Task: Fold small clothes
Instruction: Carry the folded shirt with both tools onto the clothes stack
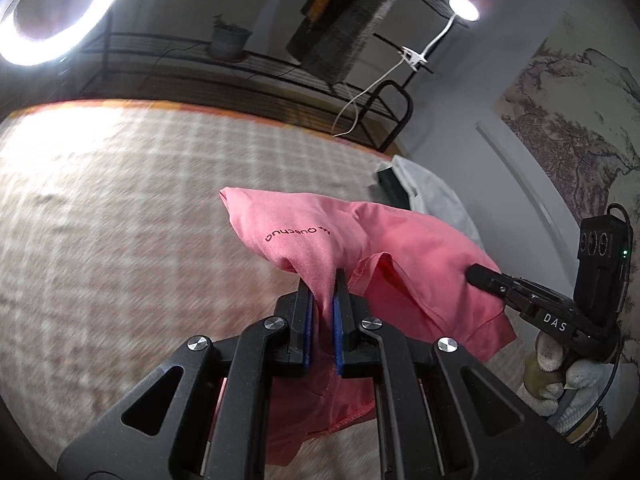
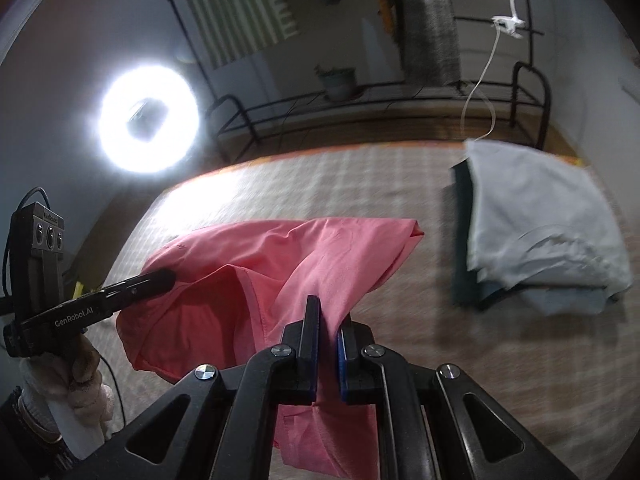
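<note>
A pink T-shirt (image 1: 404,264) with dark red lettering hangs in the air above a beige checked bedspread (image 1: 120,208). My left gripper (image 1: 323,280) is shut on a bunch of its fabric. My right gripper (image 2: 328,312) is shut on another part of the same pink T-shirt (image 2: 280,264). The right gripper also shows at the right of the left wrist view (image 1: 486,276), its tip in the cloth. The left gripper shows at the left of the right wrist view (image 2: 160,278). The shirt is stretched loosely between the two and sags below them.
A stack of folded clothes, pale grey (image 2: 536,224) on top of dark ones, lies at the bedspread's (image 2: 360,184) far right, also seen in the left wrist view (image 1: 432,192). A bright ring light (image 2: 149,118) and a black metal rack (image 2: 400,96) stand beyond the bed.
</note>
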### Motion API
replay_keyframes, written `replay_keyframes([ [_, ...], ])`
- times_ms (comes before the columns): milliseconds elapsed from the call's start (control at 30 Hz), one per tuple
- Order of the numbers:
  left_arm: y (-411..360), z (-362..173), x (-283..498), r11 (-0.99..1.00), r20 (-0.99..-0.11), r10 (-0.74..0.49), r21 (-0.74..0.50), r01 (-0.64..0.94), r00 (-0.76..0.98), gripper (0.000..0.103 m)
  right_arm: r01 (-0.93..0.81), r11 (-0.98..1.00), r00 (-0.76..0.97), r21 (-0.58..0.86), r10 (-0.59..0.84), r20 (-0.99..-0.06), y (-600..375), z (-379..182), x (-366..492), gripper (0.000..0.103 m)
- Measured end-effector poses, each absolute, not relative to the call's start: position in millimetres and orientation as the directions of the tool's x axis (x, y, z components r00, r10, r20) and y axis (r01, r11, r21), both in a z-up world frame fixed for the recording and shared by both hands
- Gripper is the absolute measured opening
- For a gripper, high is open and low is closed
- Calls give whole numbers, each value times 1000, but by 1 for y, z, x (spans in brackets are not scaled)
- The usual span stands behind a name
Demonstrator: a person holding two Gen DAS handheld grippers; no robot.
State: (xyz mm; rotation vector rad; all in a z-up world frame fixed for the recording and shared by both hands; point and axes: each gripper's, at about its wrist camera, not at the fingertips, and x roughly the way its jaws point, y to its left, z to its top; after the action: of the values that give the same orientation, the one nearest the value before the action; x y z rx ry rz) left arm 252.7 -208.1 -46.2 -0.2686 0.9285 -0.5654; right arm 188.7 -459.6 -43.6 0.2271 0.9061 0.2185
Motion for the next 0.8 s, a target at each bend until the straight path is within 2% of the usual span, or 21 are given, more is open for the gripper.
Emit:
replay_keyframes([
  [500, -377, -3, 326, 780, -601, -616, -371, 504, 510, 6, 10, 986, 746, 166, 103, -658, -589, 5, 226, 4],
  [800, -482, -13, 354, 762, -568, -628, -312, 568, 531, 6, 92, 990, 800, 107, -10, -600, -674, 6, 254, 3],
])
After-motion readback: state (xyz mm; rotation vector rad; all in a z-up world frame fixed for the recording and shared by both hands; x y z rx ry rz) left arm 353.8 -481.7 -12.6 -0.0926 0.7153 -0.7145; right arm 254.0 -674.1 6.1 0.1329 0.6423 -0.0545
